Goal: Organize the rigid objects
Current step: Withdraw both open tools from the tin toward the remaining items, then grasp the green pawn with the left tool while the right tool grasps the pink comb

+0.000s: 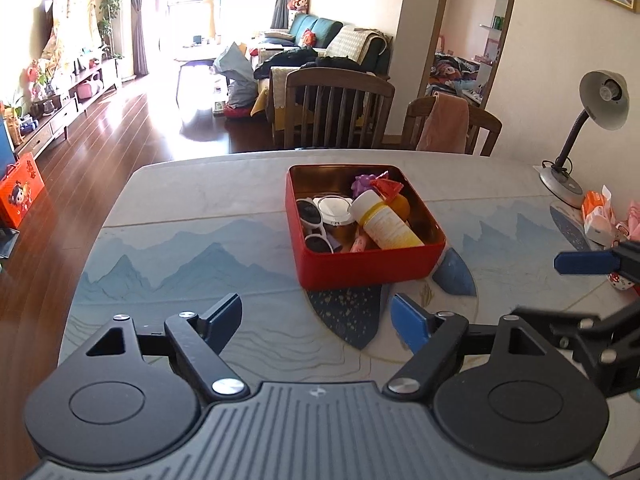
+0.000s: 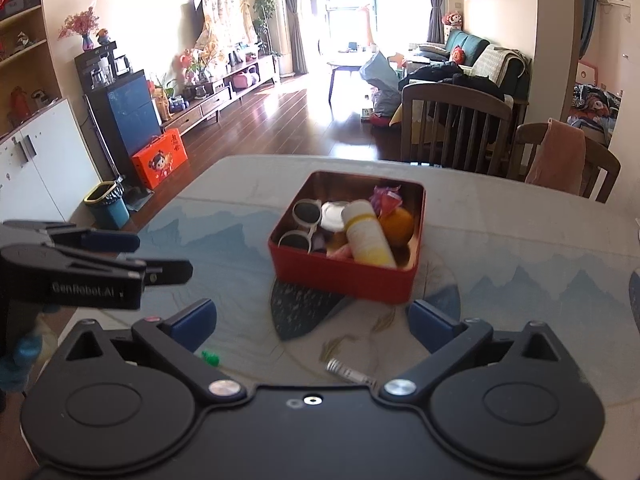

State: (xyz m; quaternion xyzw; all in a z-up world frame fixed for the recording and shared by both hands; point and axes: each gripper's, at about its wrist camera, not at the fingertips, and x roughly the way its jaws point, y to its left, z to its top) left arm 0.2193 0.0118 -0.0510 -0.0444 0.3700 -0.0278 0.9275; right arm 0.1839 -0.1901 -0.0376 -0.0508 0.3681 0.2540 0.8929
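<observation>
Painted table [image 1: 200, 248] bears red tin [image 1: 368, 268]; chairs [image 1: 340, 108] beyond.

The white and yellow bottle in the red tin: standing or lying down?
Lying down. The bottle rests tilted on the other items inside the red tin, its white cap toward the sunglasses.

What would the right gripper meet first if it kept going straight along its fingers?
Probably the near wall of the red tin, dead ahead of the open right gripper; the small silver tube lies below it, likely passed over.
</observation>
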